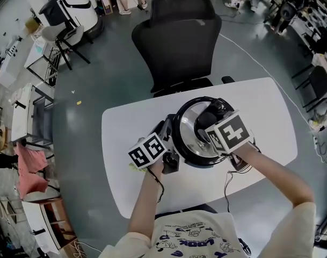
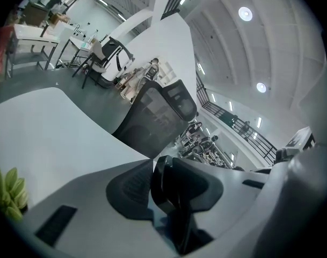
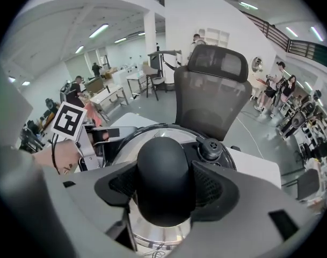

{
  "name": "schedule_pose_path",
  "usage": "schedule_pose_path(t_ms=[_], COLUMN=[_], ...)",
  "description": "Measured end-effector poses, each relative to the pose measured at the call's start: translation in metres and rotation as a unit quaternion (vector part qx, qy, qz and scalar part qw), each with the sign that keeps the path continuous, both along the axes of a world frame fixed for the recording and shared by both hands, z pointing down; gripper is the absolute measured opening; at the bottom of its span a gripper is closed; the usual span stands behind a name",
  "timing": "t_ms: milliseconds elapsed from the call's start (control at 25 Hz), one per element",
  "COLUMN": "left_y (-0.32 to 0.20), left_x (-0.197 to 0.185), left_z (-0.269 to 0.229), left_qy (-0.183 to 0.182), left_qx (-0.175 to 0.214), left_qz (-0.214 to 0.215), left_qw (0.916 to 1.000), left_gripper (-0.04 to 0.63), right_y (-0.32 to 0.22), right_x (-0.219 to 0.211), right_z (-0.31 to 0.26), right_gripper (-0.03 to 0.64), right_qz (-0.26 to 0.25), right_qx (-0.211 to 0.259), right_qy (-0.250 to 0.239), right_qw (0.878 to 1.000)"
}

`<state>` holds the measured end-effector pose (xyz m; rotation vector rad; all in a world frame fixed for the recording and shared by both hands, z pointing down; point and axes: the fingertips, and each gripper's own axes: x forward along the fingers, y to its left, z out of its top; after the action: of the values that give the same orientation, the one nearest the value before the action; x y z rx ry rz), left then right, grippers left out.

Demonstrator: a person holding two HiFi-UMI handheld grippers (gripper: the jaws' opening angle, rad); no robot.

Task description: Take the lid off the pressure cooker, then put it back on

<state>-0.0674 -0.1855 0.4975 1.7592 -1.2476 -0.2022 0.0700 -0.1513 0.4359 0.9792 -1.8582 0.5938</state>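
Polished steel ringed in black, the pressure cooker point(image 1: 193, 144) stands on the white desk point(image 1: 260, 106), with a black office chair point(image 1: 179, 31) pulled up just behind it. Its lid point(image 3: 158, 235) is seated on the pot, rim to rim as far as I can see.

On the cooker's left side, the left gripper point(image 2: 168, 198) has its fingers point(image 2: 131, 184) clenched on the black side handle point(image 2: 176, 190), which fills the gap between them. On top of the cooker, the right gripper point(image 3: 163, 190) comes down steeply. Its fingers are spread wide yet pressed on both flanks of the fat black knob point(image 3: 163, 171) at the lid's centre. A small valve point(image 3: 210, 148) sits just beyond the knob.

I would judge the whole thing heavy and completely rigid, and the lid alone a solid weight for one gripper. The mirror steel looks too slick and too broad to pinch, so the knob is the only sensible hold on the lid. Being a smooth dome, it may slip if the fingers ride high, so low on its flanks seems safest. The valve looks small and delicate and is best left alone.

A lid of this kind probably locks by turning, so the side handle is the place to brace the pot against spinning on the smooth desk. Lifting level should keep the rim from binding, and it will need lining up squarely to go back on.
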Motion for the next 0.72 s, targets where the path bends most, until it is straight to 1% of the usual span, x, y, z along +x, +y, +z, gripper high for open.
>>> schedule_pose_path(t_ms=[240,400,520,720], left_y=[0.003,0.007,0.0074,0.006], left_x=[-0.0017,-0.0013,-0.0003,-0.0002], left_z=[-0.0031,-0.0015,-0.001,-0.0016], left_qy=[-0.001,-0.001,-0.001,-0.002], left_qx=[0.001,0.001,0.0,0.0], left_qz=[-0.005,-0.007,-0.007,-0.004], left_qw=[1.0,1.0,1.0,1.0], left_gripper=[0.124,0.124,0.124,0.124], right_y=[0.0022,0.0065,0.0068,0.0056], right_x=[-0.0008,-0.0001,0.0004,-0.0018], right_z=[-0.0032,-0.0014,-0.0008,-0.0002], right_gripper=[0.313,0.313,0.313,0.313], right_qz=[0.018,0.019,0.011,-0.017], right_qx=[-0.006,-0.006,-0.004,-0.003], right_qy=[0.002,0.002,-0.001,-0.018], right_qw=[1.0,1.0,1.0,1.0])
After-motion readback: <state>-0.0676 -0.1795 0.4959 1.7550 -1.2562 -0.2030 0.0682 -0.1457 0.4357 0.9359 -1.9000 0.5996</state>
